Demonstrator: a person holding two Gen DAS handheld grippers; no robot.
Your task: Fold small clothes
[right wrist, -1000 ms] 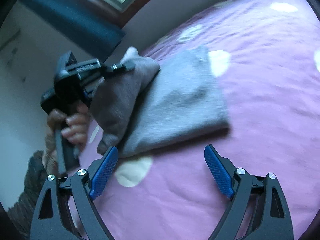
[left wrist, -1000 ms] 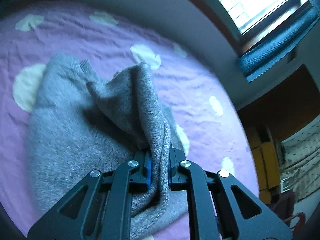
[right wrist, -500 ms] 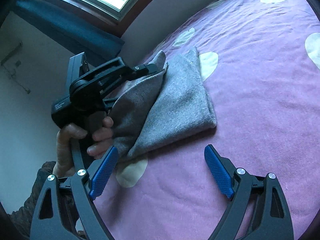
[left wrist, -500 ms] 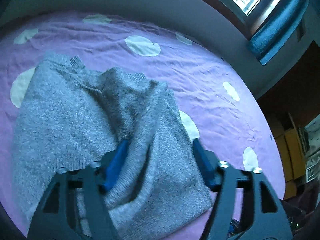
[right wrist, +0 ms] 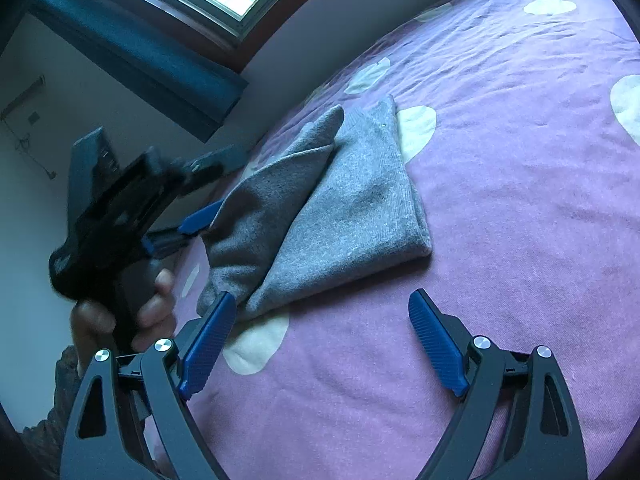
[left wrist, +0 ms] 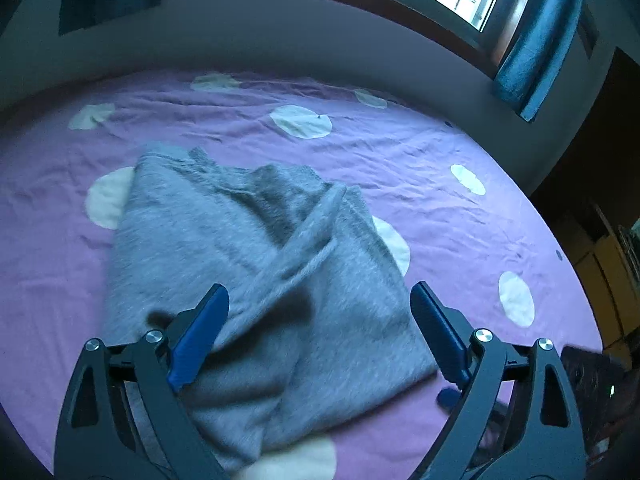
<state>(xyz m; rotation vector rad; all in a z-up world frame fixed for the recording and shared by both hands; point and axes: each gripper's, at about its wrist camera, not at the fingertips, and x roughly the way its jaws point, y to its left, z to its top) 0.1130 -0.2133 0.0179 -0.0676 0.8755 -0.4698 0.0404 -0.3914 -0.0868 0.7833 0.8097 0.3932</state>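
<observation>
On the purple bedsheet (left wrist: 460, 216), the grey sweater (left wrist: 248, 264) lies under the wide-spread left claw (left wrist: 320, 336).

Bare purple sheet (right wrist: 520, 200) right of the grey sweater (right wrist: 352, 208); wall (left wrist: 280, 44) bounds far edge

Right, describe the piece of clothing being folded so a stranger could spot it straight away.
Find the purple bedsheet with pale spots under the window. On it lies a grey knitted sweater, the only garment there, partly folded with one flap laid diagonally across its top. It sits just ahead of the left gripper, whose jaws have just been opening and stand clear of it.
</observation>
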